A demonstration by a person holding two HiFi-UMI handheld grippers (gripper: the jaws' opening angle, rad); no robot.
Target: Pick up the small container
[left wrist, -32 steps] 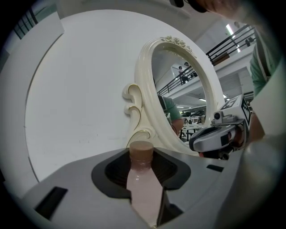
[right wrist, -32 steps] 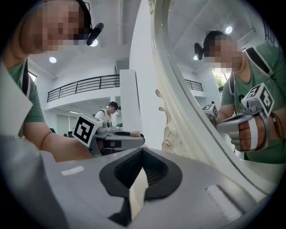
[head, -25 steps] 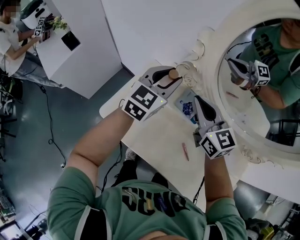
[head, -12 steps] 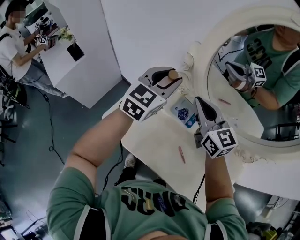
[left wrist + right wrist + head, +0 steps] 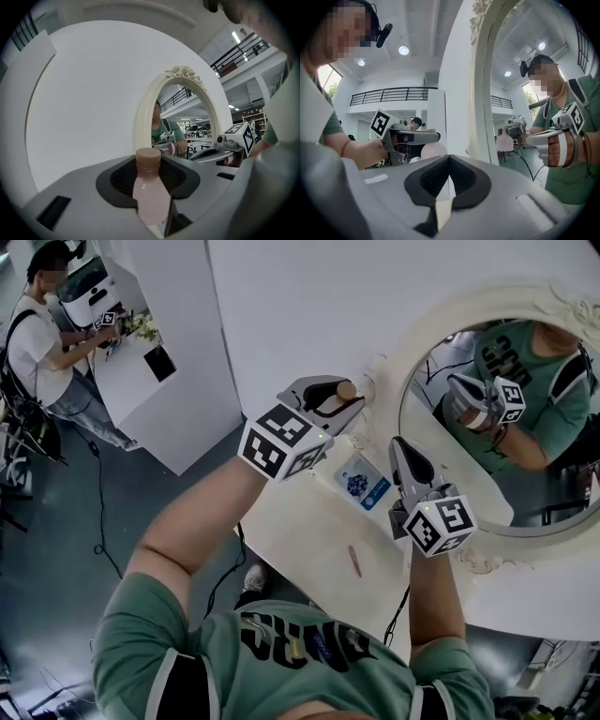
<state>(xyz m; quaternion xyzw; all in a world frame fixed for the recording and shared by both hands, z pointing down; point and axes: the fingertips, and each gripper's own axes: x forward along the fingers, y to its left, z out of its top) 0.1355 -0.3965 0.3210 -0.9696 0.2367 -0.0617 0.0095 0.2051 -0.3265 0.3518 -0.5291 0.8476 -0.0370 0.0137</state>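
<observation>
Both claws show: my left claw (image 5: 345, 399) grips the small container (image 5: 151, 190), a pink bottle with a brown cap, near the left frame of the mirror (image 5: 412, 343). My right claw (image 5: 397, 442), to its right, is closed with nothing in it.

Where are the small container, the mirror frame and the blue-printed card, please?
small container (image 5: 151, 192), left gripper view, on its pale pink body.
mirror frame (image 5: 142, 119), left gripper view, on its left side.
blue-printed card (image 5: 360, 486), head view, on its blue print.
</observation>
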